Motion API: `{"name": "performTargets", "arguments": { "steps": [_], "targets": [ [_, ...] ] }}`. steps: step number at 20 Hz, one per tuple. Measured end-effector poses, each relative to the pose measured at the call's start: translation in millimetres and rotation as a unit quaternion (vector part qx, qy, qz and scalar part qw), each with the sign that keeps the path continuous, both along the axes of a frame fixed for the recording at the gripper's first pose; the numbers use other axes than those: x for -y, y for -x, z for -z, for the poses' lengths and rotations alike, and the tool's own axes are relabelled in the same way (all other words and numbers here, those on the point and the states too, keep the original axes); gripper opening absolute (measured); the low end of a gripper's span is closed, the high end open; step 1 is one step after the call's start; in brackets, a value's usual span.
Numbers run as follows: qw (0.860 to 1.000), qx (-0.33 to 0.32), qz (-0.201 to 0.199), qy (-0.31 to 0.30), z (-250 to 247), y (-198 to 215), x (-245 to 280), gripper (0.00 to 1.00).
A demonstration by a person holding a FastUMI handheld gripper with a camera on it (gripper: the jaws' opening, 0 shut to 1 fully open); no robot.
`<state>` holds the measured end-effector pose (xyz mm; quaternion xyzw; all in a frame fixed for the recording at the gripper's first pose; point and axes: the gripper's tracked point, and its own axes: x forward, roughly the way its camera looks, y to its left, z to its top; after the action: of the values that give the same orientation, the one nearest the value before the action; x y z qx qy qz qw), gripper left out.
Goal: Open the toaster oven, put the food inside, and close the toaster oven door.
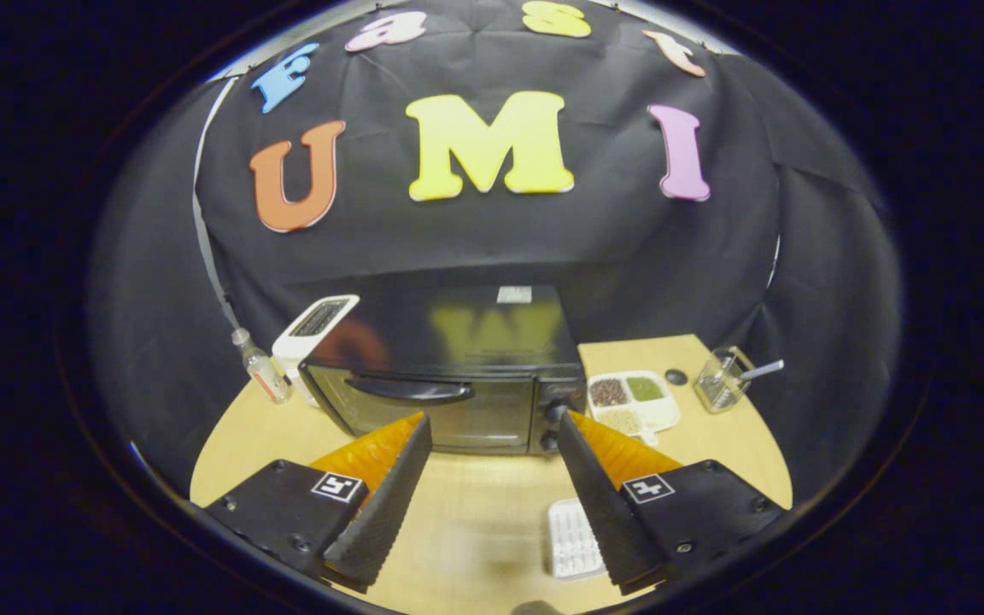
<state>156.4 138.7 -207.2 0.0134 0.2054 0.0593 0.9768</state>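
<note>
Toaster oven [449, 376], door closed, on wooden table [475, 512].
Gripper [492, 431] fingers spread wide, empty, just before the door; divided food tray [635, 401] beside oven's knobs [553, 427].

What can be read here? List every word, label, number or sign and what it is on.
Sticker on top of the oven: too blurred to read.
Mark on the oven's knob panel: too small to read.
Label on the bottle: blurred.
Square markers on the open claw, which holds nothing: patterns, no text.
</note>
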Motion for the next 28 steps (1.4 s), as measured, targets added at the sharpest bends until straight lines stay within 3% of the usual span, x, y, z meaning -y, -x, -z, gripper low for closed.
{"name": "performTargets", "arguments": {
  "steps": [7,11,16,22,28],
  "targets": [
    [0.989,0.142,0.033,-0.009,-175.1,63.3,76.2,0.98],
    [0.979,0.202,0.035,-0.012,-232.9,101.6,117.8,0.98],
    [0.972,0.233,0.030,0.004,-248.4,129.4,157.1,0.99],
    [0.976,0.216,0.007,-0.010,-231.4,147.1,180.2,0.99],
    [0.977,0.215,0.011,-0.009,-222.4,152.7,202.5,0.99]
  ]
}}
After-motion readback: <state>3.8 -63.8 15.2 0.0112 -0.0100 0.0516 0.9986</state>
